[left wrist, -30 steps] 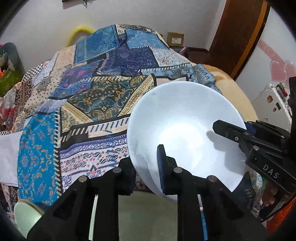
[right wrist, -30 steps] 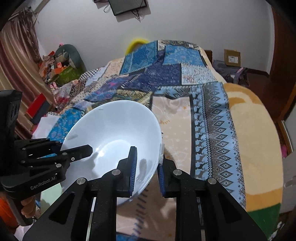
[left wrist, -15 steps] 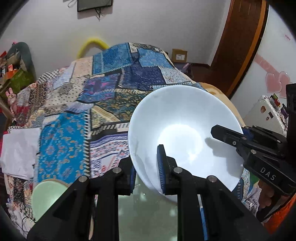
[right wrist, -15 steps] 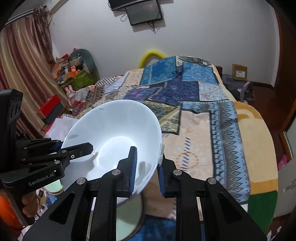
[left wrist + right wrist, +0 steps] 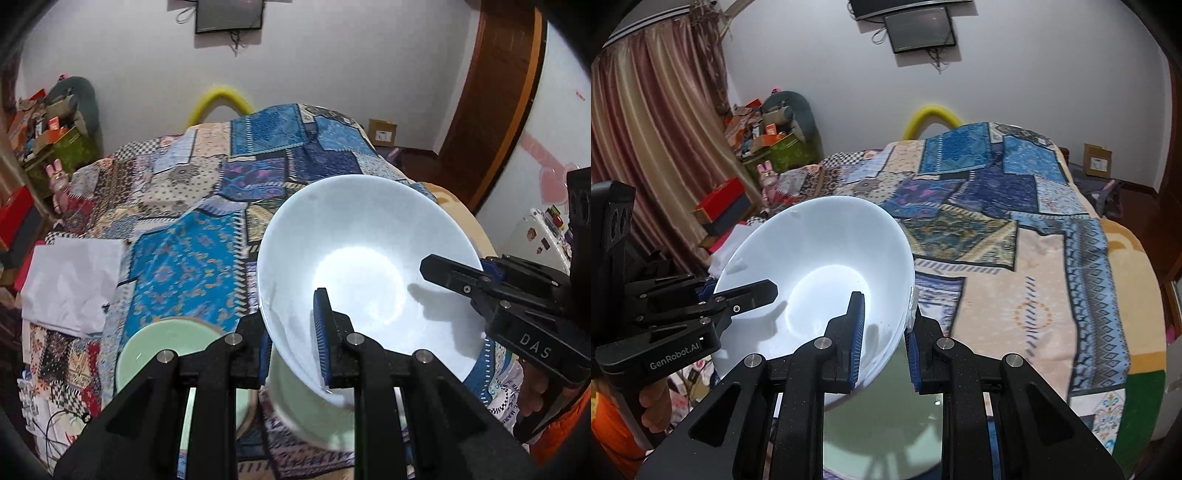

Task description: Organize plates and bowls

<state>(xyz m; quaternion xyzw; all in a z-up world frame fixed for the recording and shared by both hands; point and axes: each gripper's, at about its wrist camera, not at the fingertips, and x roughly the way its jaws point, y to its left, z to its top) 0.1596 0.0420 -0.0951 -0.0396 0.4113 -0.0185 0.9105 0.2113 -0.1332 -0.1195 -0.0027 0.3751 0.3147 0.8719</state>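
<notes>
A large white bowl (image 5: 365,266) is held in the air between both grippers. My left gripper (image 5: 293,341) is shut on its near rim. My right gripper (image 5: 884,341) is shut on the opposite rim of the white bowl (image 5: 820,280). The right gripper also shows in the left wrist view (image 5: 491,280), and the left gripper shows in the right wrist view (image 5: 738,299). Below the bowl lie a pale green plate (image 5: 166,347) and a second pale green dish (image 5: 314,417), partly hidden by the bowl and fingers.
A patchwork bedspread (image 5: 207,229) covers the bed (image 5: 1052,280) ahead. White folded cloth (image 5: 70,280) lies at the left. Cluttered boxes (image 5: 764,140) stand by the curtain. A green glossy surface (image 5: 882,424) lies under the right gripper. A wooden door frame (image 5: 491,110) stands at the right.
Both grippers have lifted the white bowl and tilted back, so the wall, the screen and the green dishes below have come into view.
</notes>
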